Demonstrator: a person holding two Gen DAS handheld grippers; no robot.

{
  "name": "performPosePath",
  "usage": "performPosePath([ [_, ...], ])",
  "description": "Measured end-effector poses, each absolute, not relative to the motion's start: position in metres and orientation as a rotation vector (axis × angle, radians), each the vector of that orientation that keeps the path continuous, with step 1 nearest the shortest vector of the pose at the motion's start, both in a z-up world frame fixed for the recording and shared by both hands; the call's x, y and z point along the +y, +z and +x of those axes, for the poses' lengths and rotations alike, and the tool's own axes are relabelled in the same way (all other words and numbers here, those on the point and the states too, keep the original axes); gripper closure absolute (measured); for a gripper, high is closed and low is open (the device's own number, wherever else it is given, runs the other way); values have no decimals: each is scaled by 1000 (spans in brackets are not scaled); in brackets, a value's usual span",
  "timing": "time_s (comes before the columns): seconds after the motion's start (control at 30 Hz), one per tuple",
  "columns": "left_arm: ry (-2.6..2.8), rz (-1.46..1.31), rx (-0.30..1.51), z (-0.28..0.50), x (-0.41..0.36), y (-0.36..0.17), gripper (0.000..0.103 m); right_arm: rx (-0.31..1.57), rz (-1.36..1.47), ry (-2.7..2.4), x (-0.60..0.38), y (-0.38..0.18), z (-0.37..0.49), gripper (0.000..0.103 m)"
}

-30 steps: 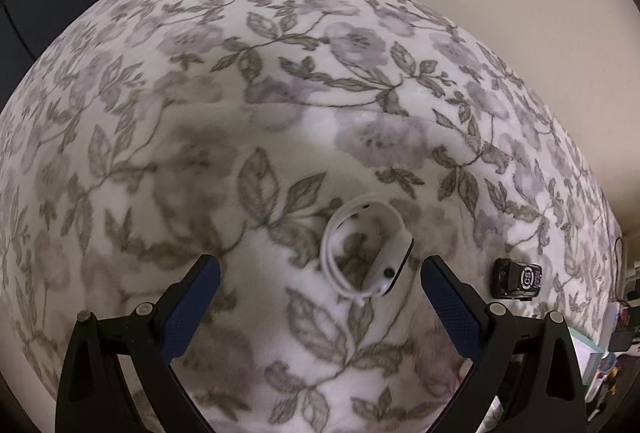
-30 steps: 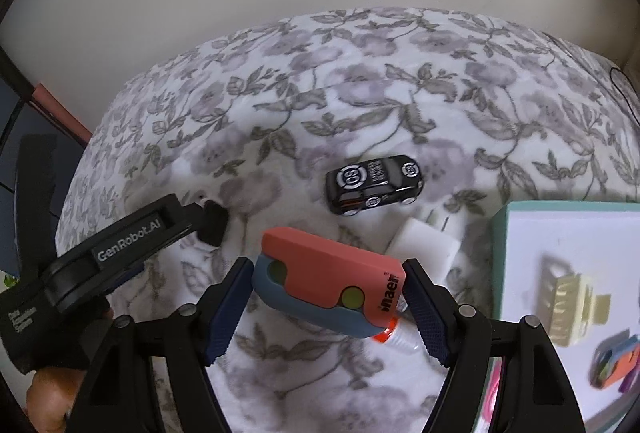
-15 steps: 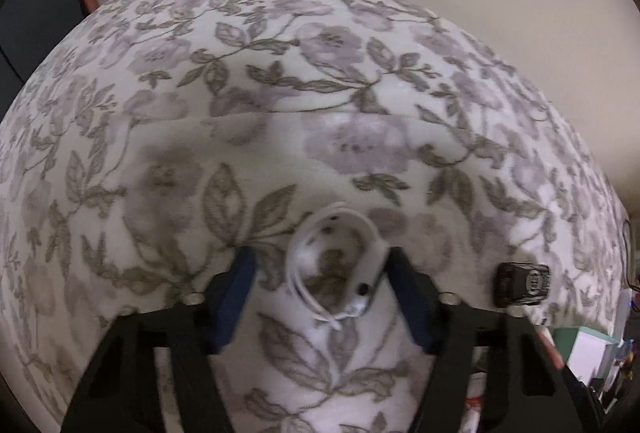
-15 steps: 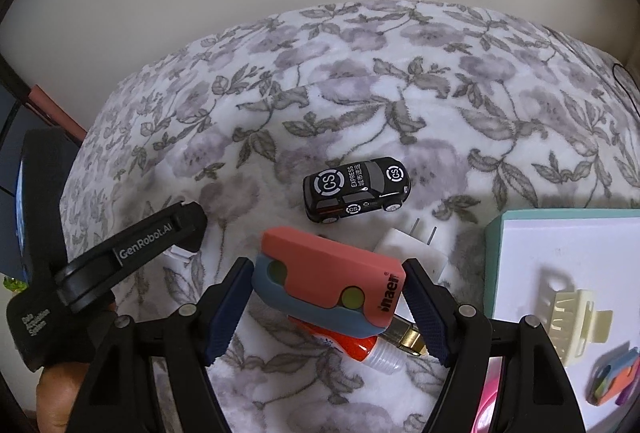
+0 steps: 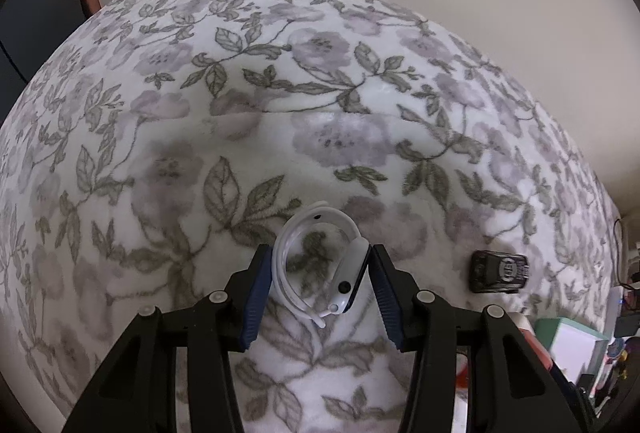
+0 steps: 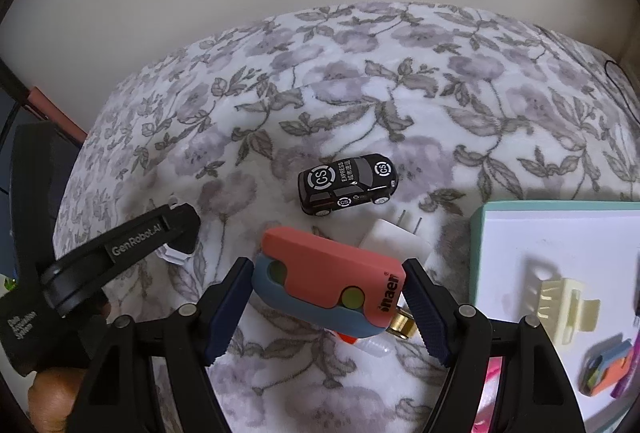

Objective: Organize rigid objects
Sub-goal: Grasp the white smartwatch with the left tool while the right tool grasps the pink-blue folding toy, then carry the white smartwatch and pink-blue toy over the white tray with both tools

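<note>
Two items are in hand: left claw (image 5: 316, 283) pinches the white smartwatch (image 5: 320, 265), right claw (image 6: 326, 303) the coral-blue case (image 6: 328, 285); toy car (image 6: 347, 183) and charger plug (image 6: 394, 241) remain outside the tray (image 6: 478, 233).

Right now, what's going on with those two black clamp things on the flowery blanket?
A person is tidying small items. The left hand-held gripper has its pads against a white smartwatch lying on the blanket. The right hand-held gripper holds a pink-and-blue case. A black toy car and white charger plug wait nearby, beside a tray.
</note>
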State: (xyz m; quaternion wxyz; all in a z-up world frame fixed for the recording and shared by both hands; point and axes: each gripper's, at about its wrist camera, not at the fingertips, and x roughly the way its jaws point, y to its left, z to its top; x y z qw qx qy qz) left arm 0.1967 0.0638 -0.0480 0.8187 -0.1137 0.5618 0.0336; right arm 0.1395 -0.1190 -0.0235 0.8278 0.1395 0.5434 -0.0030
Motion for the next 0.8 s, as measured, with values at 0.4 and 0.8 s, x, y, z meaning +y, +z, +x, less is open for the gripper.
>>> performPosePath([
  [0.4, 31, -256, 1129, 155, 42, 12, 52, 1087, 315, -36, -138, 26, 107, 25],
  [0.8, -20, -211, 1082, 108, 23, 44, 52, 1012, 305, -106, -175, 69, 52, 26],
])
